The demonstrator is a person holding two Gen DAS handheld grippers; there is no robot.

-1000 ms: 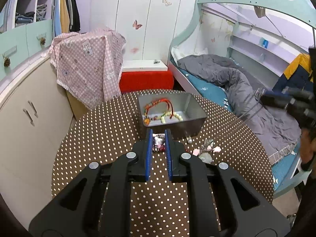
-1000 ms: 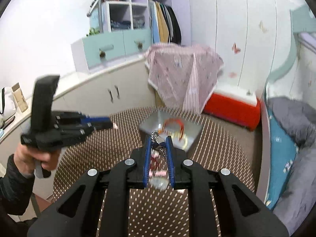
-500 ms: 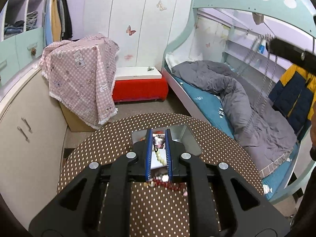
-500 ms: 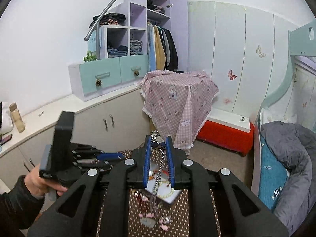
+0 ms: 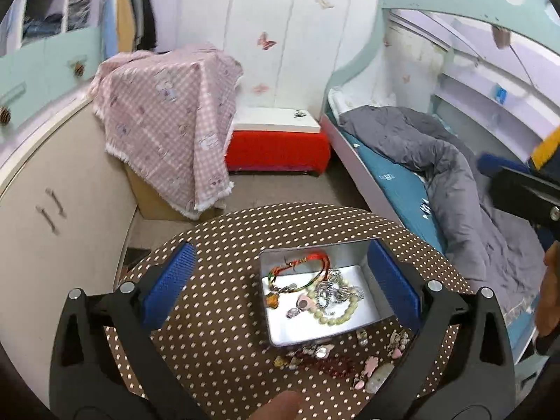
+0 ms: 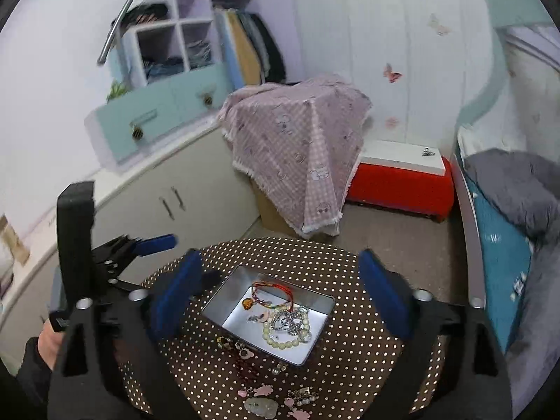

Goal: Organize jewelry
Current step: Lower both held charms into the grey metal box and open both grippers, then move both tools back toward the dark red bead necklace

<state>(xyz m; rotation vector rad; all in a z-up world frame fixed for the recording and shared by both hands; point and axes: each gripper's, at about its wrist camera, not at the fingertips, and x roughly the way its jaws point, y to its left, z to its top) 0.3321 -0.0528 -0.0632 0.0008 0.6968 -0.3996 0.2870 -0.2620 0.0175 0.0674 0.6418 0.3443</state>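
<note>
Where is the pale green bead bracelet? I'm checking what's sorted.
In both wrist views, the pale green bead bracelet lies inside the metal tin, beside the silver chain.

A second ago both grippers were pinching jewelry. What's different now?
Both let go. The left gripper and the right gripper moved over the metal tin, and their jaws are opening with nothing between them. A silver chain and a small pendant now lie in the tin, atop the pale bead bracelet. The red cord bracelet stayed in the tin, and loose charms stayed on the dotted table.
</note>
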